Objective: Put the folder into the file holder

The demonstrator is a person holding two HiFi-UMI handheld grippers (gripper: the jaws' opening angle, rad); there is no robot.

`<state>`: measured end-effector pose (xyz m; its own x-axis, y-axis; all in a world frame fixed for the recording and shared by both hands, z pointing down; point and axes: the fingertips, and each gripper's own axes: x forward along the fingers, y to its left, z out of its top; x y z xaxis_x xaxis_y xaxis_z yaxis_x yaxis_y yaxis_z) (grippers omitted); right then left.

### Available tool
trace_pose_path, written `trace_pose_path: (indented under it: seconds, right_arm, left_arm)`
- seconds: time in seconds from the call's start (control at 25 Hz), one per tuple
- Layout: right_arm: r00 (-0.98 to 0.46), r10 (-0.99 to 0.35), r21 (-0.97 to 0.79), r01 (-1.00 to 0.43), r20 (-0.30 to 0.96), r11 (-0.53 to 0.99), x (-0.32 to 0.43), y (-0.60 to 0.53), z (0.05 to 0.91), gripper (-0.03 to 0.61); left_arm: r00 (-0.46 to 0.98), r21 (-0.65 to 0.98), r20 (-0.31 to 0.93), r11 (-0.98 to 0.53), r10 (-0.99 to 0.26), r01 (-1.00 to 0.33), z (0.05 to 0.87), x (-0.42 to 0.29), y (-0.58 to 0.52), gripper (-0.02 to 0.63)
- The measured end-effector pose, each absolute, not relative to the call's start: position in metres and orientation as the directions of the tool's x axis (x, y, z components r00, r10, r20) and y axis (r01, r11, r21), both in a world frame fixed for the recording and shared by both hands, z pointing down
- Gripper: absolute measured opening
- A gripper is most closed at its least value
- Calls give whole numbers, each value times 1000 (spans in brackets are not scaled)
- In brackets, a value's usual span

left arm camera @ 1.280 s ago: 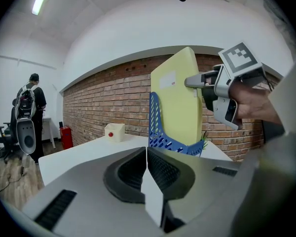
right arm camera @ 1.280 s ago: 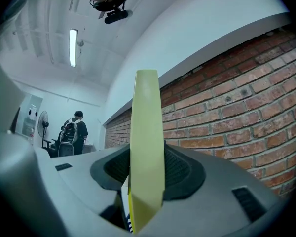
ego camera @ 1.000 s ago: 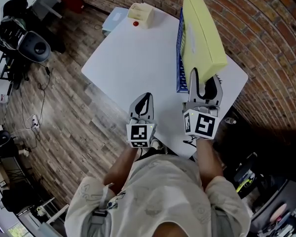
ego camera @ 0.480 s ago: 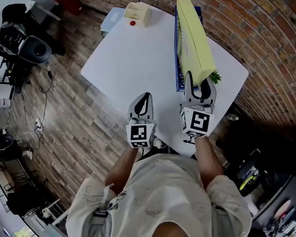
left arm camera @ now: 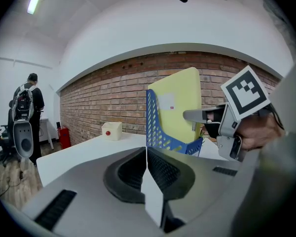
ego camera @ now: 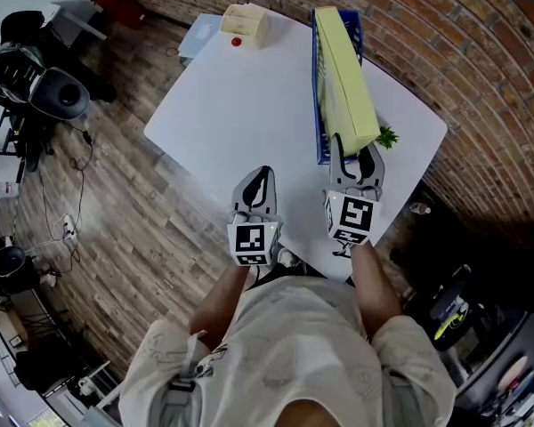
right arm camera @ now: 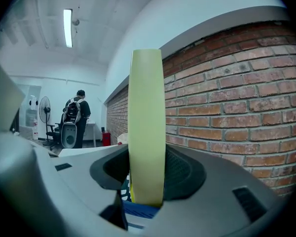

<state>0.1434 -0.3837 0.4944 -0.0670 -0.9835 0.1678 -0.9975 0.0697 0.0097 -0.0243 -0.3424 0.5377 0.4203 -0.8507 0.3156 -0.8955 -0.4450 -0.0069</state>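
Observation:
A thick yellow folder (ego camera: 345,78) stands on edge over the blue mesh file holder (ego camera: 319,105) at the table's far right, its lower part inside the holder. My right gripper (ego camera: 356,152) is shut on the folder's near end; in the right gripper view the folder (right arm camera: 146,127) fills the gap between the pads, with the blue holder (right arm camera: 138,210) just below. My left gripper (ego camera: 261,181) hovers over the table's near edge, shut and empty. Its own view shows the folder (left arm camera: 180,107) rising out of the holder (left arm camera: 160,132).
The white table (ego camera: 240,105) carries a cream box with a red button (ego camera: 247,23) at its far corner. A small green plant (ego camera: 388,137) lies right of the folder. A brick wall runs behind the holder. A person with a backpack (left arm camera: 27,100) stands far off.
The folder has come down and leftward into the blue holder and stands more upright. My right gripper followed it slightly left. The left gripper has stayed put.

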Motion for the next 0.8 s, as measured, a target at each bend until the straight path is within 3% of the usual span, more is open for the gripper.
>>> trace_pose_path:
  seconds: [0.44,0.6,0.8]
  right_arm:
    - [-87,-984,11,-996,159,90,143,-384,497,225]
    - [-101,-981,31,-994,167,108,142,-383,496,321]
    - [-76,-986,48,-995,146,84,147,-378,489,349]
  left_arm:
    - [430,-6,313,-455,-847,-891,537,-24,-337,21]
    - [426,-6,303,-448,-853,-894,536,-26,-338,21]
    - [438,-8,292,-460,-850,-888,530,-25,-335,21]
